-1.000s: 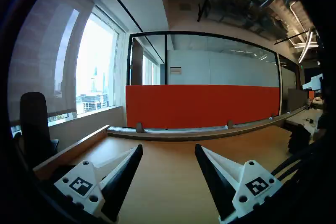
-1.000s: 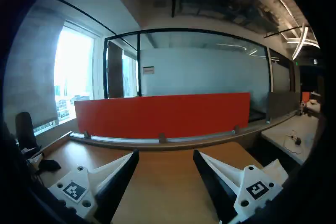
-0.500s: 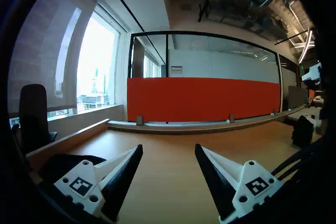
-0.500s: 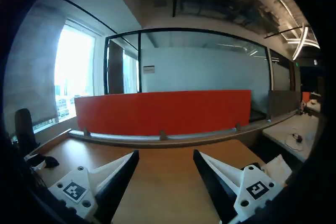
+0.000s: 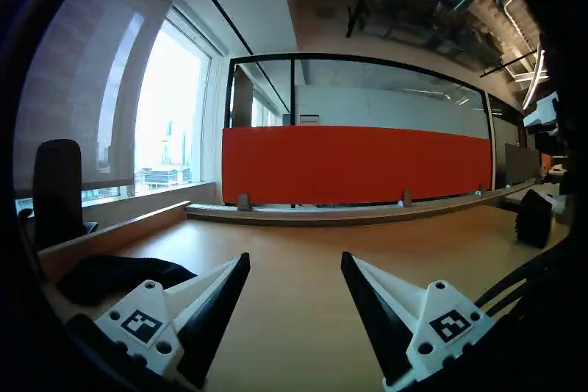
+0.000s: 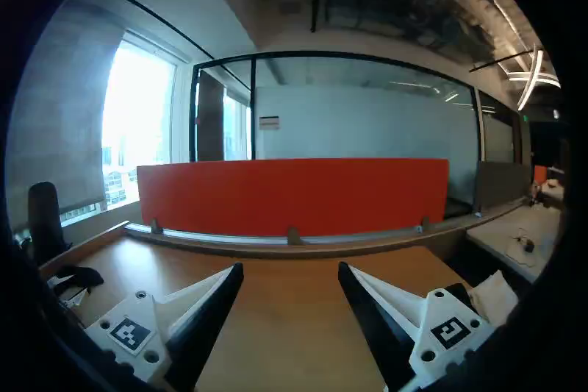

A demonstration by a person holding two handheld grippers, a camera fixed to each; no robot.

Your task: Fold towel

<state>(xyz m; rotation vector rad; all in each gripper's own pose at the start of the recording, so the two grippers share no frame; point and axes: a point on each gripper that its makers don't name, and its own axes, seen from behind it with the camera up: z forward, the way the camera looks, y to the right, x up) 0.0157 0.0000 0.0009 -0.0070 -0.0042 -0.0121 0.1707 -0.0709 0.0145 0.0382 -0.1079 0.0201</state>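
My left gripper (image 5: 294,257) hovers low over a wooden desk (image 5: 294,245), open, with nothing between its white and black fingers. A dark crumpled cloth (image 5: 117,274) lies on the desk just beyond its left finger. My right gripper (image 6: 289,265) is also open and empty above the same desk (image 6: 287,282). In the right gripper view the dark cloth (image 6: 73,274) sits at the far left. A white crumpled cloth (image 6: 494,295) lies by the right finger, at the desk's right edge.
An orange divider panel (image 5: 353,164) stands along the desk's far edge. A black chair (image 5: 59,186) is by the window on the left. A black object (image 5: 534,217) rests at the right of the desk. Another desk (image 6: 522,234) lies beyond a gap to the right.
The left gripper has come down closer to the desk, and the dark cloth has come into its view at the left. The right gripper shifted slightly. Both stayed open.
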